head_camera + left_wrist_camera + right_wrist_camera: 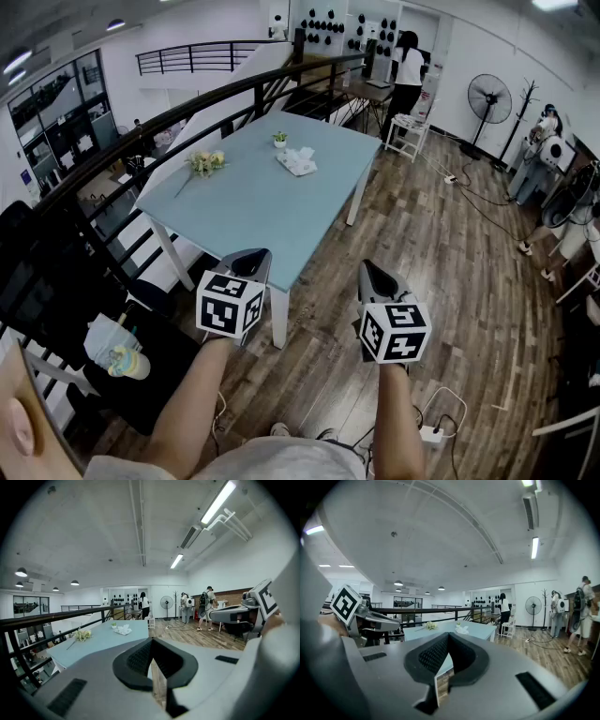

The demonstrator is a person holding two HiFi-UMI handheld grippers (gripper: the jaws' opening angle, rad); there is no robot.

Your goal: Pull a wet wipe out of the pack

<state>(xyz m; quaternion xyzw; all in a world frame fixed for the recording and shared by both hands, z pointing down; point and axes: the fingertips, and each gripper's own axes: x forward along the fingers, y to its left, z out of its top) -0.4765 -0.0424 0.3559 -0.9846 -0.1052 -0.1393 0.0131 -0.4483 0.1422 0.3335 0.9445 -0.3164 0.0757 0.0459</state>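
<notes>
Pale-blue counter (253, 197) bears the wipe pack (297, 161) well ahead; left gripper (255, 255) and right gripper (373, 272), both pressed together and empty, must first approach, then spread.

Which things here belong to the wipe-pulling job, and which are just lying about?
Job: white wipe pack; pale blue table it lies on; left hand-held gripper and right hand-held gripper, both shut and empty.
Lying about: flower bunch; small potted plant; standing fan.
</notes>
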